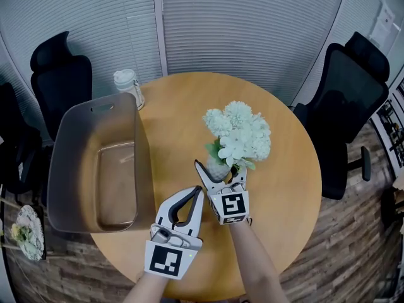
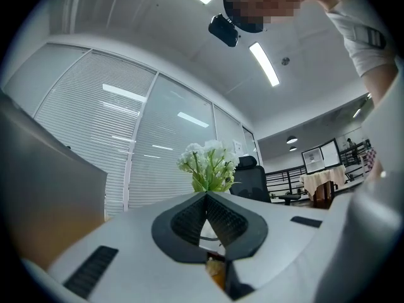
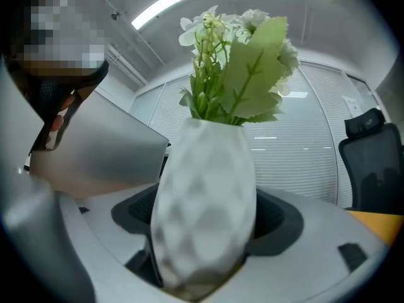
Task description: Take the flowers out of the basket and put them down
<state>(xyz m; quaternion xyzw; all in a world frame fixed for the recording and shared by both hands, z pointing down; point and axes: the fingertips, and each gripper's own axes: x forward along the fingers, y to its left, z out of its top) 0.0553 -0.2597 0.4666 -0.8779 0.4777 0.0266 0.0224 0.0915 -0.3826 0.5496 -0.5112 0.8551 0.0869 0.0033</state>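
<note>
A bunch of pale green-white flowers (image 1: 238,131) stands in a white faceted vase (image 1: 219,167) over the middle of the round wooden table (image 1: 290,188). My right gripper (image 1: 221,172) is shut on the vase (image 3: 205,213), one jaw on each side, and the flowers (image 3: 233,62) rise above it. Whether the vase touches the table I cannot tell. The grey basket (image 1: 144,156) stands to the left, with nothing seen inside. My left gripper (image 1: 199,190) is shut and empty, just left of the right one, between basket and vase. From it the flowers (image 2: 208,166) show beyond its tips (image 2: 206,197).
A white lidded jar (image 1: 128,86) stands at the basket's far corner. Black office chairs (image 1: 60,81) (image 1: 353,87) flank the table on the left and right. Window blinds close off the back. The basket wall (image 3: 95,150) is close on the right gripper's left.
</note>
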